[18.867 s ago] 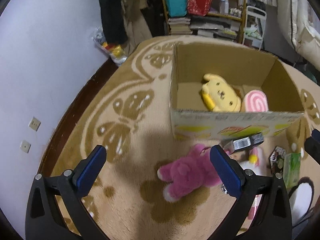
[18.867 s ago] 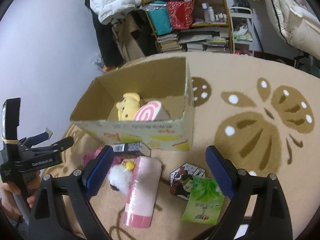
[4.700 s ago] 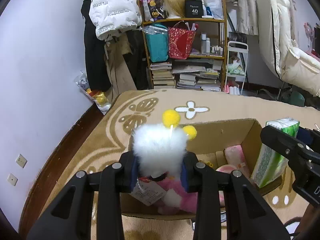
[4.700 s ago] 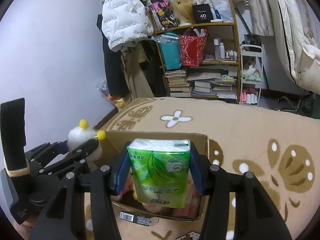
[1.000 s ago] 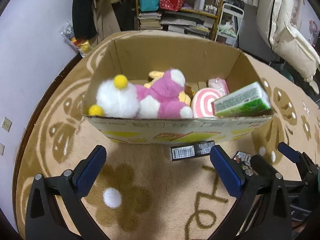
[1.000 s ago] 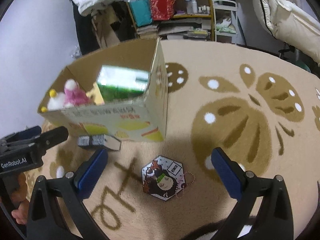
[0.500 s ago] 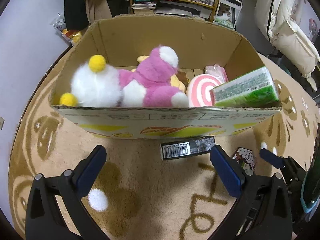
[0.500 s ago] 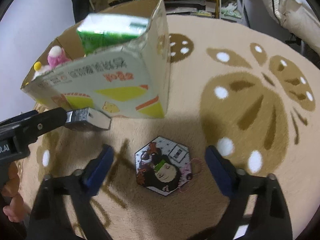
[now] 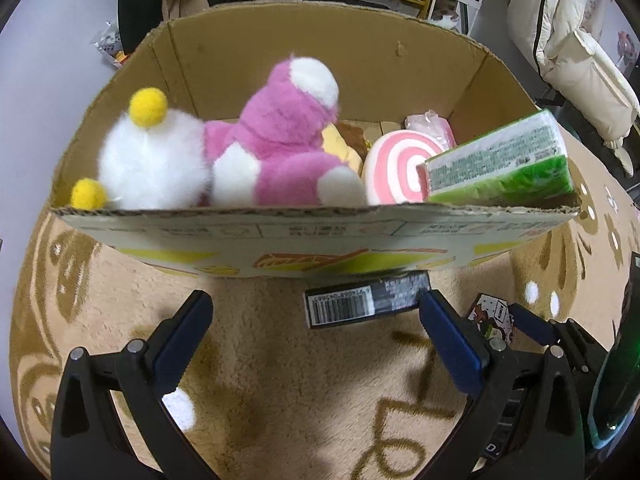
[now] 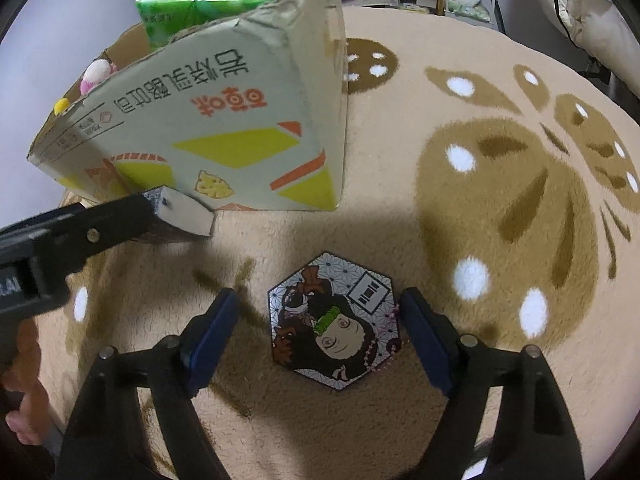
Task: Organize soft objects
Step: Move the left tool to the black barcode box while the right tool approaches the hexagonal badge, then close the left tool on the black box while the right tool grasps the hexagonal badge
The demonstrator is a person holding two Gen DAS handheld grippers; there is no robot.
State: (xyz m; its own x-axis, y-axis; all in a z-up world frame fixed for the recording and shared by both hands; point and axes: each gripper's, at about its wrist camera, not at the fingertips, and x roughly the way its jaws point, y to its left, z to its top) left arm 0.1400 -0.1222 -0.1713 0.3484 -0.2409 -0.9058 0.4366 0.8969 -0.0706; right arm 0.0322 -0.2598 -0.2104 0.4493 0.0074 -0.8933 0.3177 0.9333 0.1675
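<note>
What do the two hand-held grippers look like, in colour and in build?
The left gripper and the right gripper match: matte black plastic arms with silver round pivot pins, each finger lined with a dark blue flat pad. No cables show.

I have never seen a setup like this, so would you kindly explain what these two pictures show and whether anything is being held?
There is no robot here: a person holds a two-finger tool in each hand, and each carries a fisheye camera looking along its fingers. The left view shows the left hand-held gripper, open, before a cardboard box on a patterned rug. In the box sit a white pom-pom toy, a pink plush, a swirl cushion and a green tissue pack. A black barcoded box lies on the rug. The right view shows the right hand-held gripper, open around a hexagonal cartoon card. Neither holds anything.
</note>
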